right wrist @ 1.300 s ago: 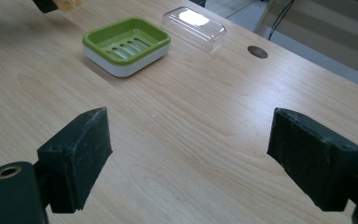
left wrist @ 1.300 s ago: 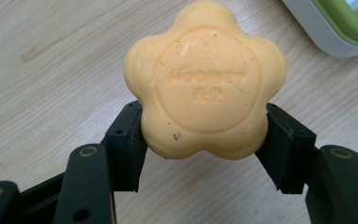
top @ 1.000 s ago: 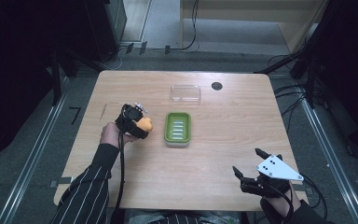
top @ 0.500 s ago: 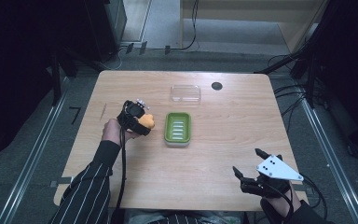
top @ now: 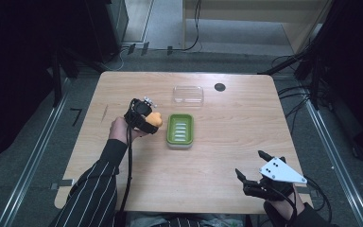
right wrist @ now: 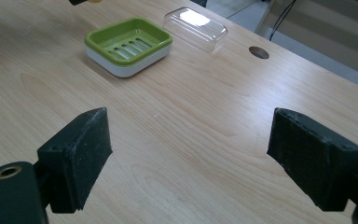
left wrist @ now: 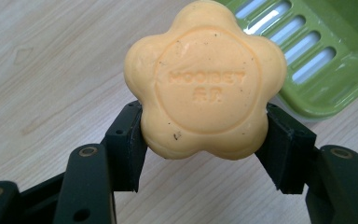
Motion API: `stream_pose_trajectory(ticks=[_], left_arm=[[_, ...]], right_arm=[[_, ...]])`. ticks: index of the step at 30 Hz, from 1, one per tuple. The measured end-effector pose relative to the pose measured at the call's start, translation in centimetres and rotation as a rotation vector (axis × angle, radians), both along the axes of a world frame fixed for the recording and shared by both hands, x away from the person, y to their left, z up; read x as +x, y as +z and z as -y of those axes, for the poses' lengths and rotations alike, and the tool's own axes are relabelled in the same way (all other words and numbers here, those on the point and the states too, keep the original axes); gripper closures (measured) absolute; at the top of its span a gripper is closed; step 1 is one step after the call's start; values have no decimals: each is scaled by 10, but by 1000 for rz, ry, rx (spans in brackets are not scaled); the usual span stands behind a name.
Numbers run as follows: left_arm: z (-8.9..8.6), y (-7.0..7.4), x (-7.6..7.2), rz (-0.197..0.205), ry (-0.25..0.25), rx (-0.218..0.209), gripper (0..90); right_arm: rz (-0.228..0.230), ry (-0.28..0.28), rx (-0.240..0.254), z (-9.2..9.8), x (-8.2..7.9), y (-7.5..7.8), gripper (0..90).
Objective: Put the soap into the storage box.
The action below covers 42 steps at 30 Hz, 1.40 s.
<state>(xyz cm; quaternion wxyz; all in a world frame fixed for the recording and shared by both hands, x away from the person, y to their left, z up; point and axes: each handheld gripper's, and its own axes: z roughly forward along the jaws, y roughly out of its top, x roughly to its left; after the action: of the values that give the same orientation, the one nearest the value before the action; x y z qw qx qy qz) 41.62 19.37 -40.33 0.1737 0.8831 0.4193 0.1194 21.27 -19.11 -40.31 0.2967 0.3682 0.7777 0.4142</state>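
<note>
Orange soap (left wrist: 204, 81) clamped in left gripper (top: 144, 118) fingers beside green dish (top: 180, 130); right gripper (right wrist: 205, 158) fingers wide.

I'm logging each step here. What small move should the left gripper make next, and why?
Probably carry the soap sideways over the green dish: the left gripper already clamps it, just beside the dish, whose slotted tray lies bare.

One soap (left wrist: 204, 81), one dish (top: 180, 130), one lid (top: 188, 95).

Orange soap (left wrist: 204, 79); green soap dish (top: 180, 130), white base; clear lid (top: 188, 94); striped sleeve (top: 92, 194).
</note>
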Motion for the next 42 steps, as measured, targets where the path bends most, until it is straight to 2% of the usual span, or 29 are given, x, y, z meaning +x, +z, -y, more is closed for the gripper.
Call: stream_pose_trajectory(ticks=[15, 21, 36, 42], left_arm=[[19, 3, 3, 20, -33, -36, 395], [24, 3, 3, 29, -38, -27, 395], [48, -1, 7, 13, -89, -35, 394], [56, -4, 8, 8, -111, -24, 394]], right_arm=[[0, -6, 1, 1, -1, 0, 136], [1, -7, -2, 1, -1, 0, 136], [1, -7, -3, 2, -1, 0, 136], [2, -6, -2, 2, -1, -1, 136]])
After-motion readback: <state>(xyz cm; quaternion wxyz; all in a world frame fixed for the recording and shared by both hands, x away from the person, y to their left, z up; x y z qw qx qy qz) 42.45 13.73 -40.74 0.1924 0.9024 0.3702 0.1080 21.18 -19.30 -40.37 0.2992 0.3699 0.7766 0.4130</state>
